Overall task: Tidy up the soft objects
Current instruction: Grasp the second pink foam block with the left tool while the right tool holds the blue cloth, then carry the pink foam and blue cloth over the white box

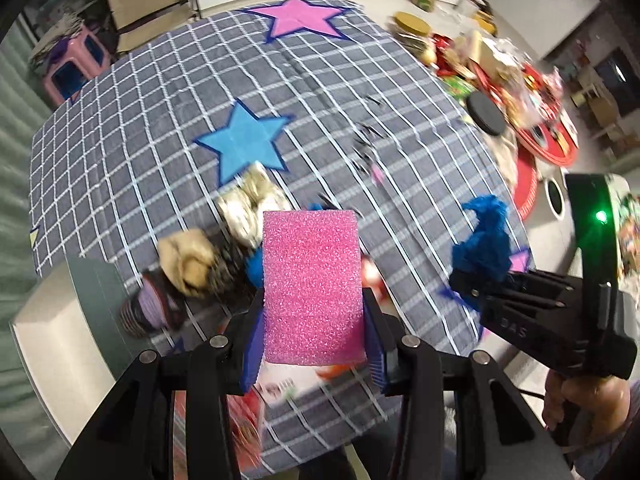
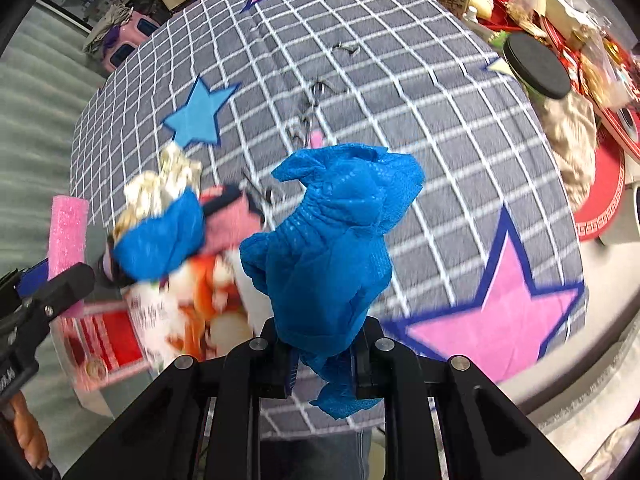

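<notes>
A pink sponge block (image 1: 314, 284) is clamped in the left hand-held gripper (image 1: 314, 340), and a crumpled blue cloth (image 2: 332, 248) is pinched in the closed right hand-held gripper (image 2: 324, 364), both above the desk's (image 1: 160, 92) near edge. Both should be carried clear of the soft pile (image 1: 224, 248) at the near-left corner; open room is seen toward the far edge.

Two black plastic grippers, the left gripper (image 1: 314, 312) and the right gripper (image 2: 322, 354), are seen fitted with blue ribbed pads (image 1: 252, 354), silver round screws (image 1: 218, 341), a green light (image 1: 600, 216) and a thin black cable (image 1: 532, 394).
</notes>
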The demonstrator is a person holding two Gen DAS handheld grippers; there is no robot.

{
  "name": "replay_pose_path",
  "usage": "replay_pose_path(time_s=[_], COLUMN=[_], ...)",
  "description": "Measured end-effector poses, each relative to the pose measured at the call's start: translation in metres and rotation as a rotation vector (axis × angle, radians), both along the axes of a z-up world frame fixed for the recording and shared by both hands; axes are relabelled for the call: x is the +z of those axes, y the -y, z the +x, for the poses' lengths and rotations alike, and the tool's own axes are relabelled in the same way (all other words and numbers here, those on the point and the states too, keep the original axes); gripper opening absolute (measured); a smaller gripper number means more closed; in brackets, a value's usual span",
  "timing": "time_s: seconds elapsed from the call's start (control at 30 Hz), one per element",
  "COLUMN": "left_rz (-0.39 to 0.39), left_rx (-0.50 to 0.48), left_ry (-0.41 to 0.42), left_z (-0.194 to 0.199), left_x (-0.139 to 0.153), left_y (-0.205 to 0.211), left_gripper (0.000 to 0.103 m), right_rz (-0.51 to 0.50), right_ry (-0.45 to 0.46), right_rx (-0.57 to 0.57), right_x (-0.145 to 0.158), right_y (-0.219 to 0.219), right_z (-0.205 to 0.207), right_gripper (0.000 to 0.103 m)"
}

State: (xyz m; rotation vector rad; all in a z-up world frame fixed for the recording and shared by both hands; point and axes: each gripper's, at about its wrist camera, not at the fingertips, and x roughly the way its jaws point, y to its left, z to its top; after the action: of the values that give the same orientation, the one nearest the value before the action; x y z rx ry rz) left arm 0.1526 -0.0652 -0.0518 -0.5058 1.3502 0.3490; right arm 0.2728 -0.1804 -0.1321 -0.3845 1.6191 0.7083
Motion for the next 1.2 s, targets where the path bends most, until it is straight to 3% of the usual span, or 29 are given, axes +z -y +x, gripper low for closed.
replay_pose_path(time_s=[0.4, 0.57, 1.2], left_rz=[-0.022, -0.026, 0.05], left_rx=[-0.175, -0.196, -0.067], left_ry=[0.002, 0.002, 0.021], left_z=[-0.051, -0.075, -0.161], left_x=[0.006, 0.009, 0.025], left_y=[0.074, 0.087, 0.074], left_gripper=[0.047, 0.047, 0.047], right_rz=[-0.004, -0.006, 0.071], right_ry=[-0.013, -0.053, -0.105], right_rx=[0.044, 0.083, 0.36], right_x=[0.016, 0.014, 0.033], right_y=[0.035, 0.045, 0.002], right_z=[-0.076, -0.108, -0.194], right_gripper=[0.02, 0.02, 0.02])
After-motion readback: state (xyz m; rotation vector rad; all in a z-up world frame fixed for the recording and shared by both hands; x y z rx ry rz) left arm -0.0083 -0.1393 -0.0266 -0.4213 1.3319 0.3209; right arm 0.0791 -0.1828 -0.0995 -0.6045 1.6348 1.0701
